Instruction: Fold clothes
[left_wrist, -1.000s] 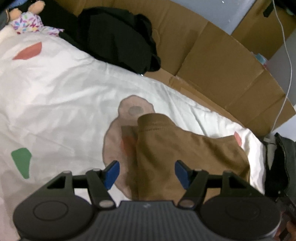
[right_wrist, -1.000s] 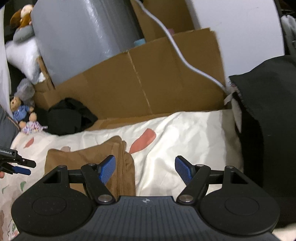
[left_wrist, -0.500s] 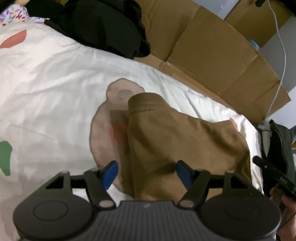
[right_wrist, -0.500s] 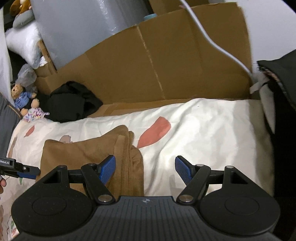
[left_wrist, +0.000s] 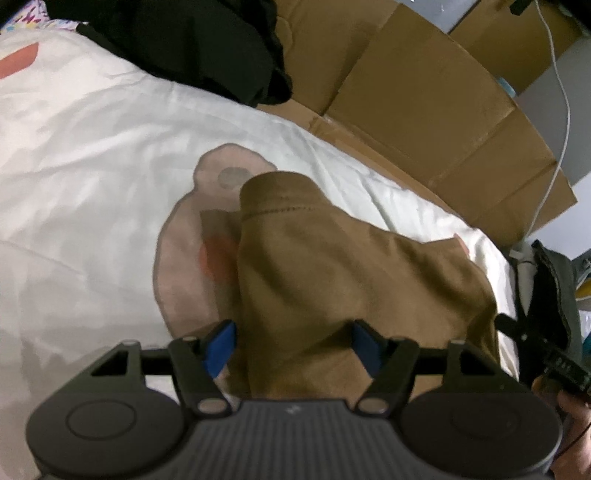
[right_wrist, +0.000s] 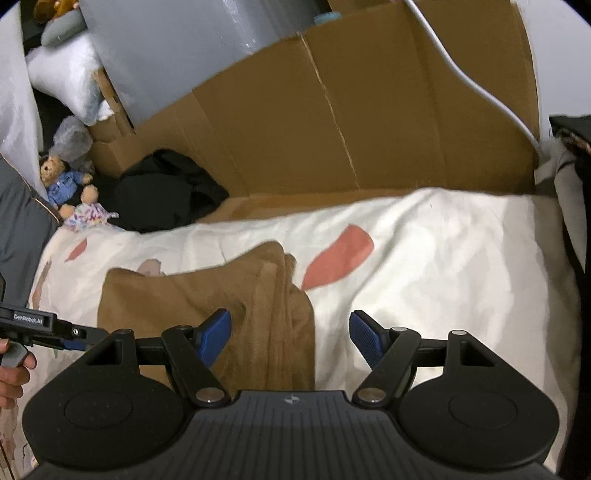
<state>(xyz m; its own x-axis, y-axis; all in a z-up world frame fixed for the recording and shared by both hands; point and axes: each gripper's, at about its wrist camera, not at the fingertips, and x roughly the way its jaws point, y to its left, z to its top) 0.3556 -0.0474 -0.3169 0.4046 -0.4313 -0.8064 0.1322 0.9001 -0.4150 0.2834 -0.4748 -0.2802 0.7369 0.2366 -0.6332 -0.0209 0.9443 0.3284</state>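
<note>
We had the brown garment (left_wrist: 332, 280) lying partly folded on the white patterned duvet (left_wrist: 92, 177), well forward of the cardboard sheets (right_wrist: 332, 122) that lined the far side and apart from the black clothes (right_wrist: 166, 192) heaped near the teddy bear (right_wrist: 62, 181).

Our left gripper (left_wrist: 291, 339) sat low over the near end of the garment, its jaws closing with the brown cloth between them. The blue pads (left_wrist: 221, 341) straddled the fabric but we could not see them pressing it, so we counted nothing as held yet. From that view the garment ran away from the gripper along its long axis, its stitched hem (left_wrist: 277, 208) at the far end, lying over a pinkish print on the duvet.

Our right gripper (right_wrist: 291, 339) stood open and empty. Its left pad overlapped the layered edge of the garment (right_wrist: 207, 306), while its right pad hung over bare duvet, so the cloth lay mostly to its left and ahead. The left gripper (right_wrist: 74, 334) showed at the left margin of that view, near the garment's opposite side.

We judged the left hand the nearer one: it was already on the cloth, whereas the right would need to shift leftward to take an edge. The coming fold seemed to turn on lifting the near end toward the hem.
</note>
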